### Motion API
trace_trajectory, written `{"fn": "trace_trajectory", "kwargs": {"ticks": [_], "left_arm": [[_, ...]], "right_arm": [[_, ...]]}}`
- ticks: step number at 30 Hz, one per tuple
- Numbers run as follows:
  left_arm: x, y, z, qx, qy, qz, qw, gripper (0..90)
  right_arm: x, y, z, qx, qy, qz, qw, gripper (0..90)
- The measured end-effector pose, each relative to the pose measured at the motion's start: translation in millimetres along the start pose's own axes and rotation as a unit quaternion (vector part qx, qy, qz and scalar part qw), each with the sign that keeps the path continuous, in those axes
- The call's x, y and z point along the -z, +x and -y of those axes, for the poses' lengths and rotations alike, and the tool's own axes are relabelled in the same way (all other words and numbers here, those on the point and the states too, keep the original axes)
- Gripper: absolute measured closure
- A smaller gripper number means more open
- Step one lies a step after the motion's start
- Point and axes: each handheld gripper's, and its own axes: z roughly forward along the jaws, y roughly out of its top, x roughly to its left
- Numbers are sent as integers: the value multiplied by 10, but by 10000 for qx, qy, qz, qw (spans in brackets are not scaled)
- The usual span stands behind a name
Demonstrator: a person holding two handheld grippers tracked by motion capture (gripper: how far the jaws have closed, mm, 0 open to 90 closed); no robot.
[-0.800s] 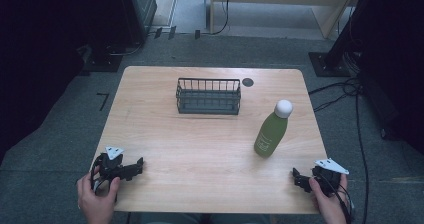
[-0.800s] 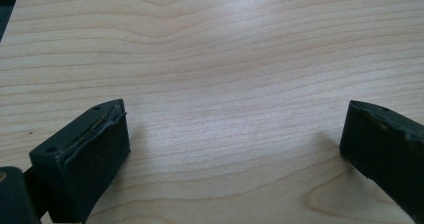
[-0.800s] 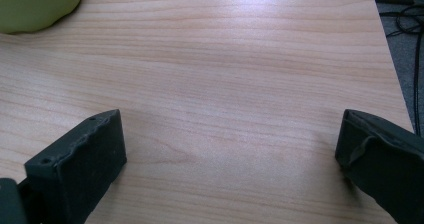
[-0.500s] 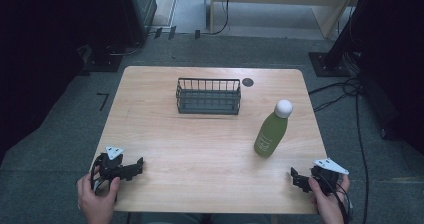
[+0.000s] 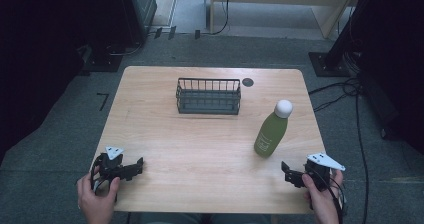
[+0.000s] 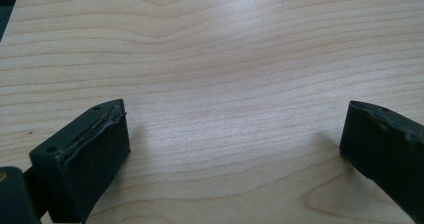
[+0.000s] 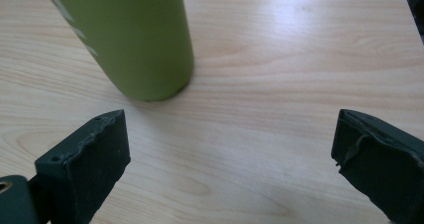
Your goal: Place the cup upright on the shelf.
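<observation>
High view: both grippers parked at the bottom corners, jaws spread, grasping nothing.
Right gripper (image 5: 294, 174) sits near the green bottle (image 5: 271, 131), likely readying a reach; left gripper (image 5: 131, 167) idles over bare table (image 5: 200, 144).

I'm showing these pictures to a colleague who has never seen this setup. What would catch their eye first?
Most likely the green bottle with its white cap, upright on the right side of the wooden table. Next, the dark wire basket near the far edge. Then the two open grippers at the near corners, the left gripper over bare wood, the right gripper just short of the bottle.
</observation>
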Motion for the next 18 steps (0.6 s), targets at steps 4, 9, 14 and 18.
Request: {"fn": "trace_trajectory", "kwargs": {"ticks": [4, 9, 14, 18], "left_arm": [[1, 0, 0, -10, 9, -3, 10000, 0], [1, 0, 0, -9, 8, -2, 10000, 0], [0, 0, 0, -5, 4, -2, 10000, 0], [0, 0, 0, -1, 0, -2, 10000, 0]], "right_arm": [[3, 72, -67, 17, -110, -81, 9999, 17], [-36, 195, -154, 85, -207, -159, 9996, 17], [-56, 275, -214, 108, -241, -240, 9994, 15], [-78, 343, -269, 159, -288, -353, 9988, 15]]}}
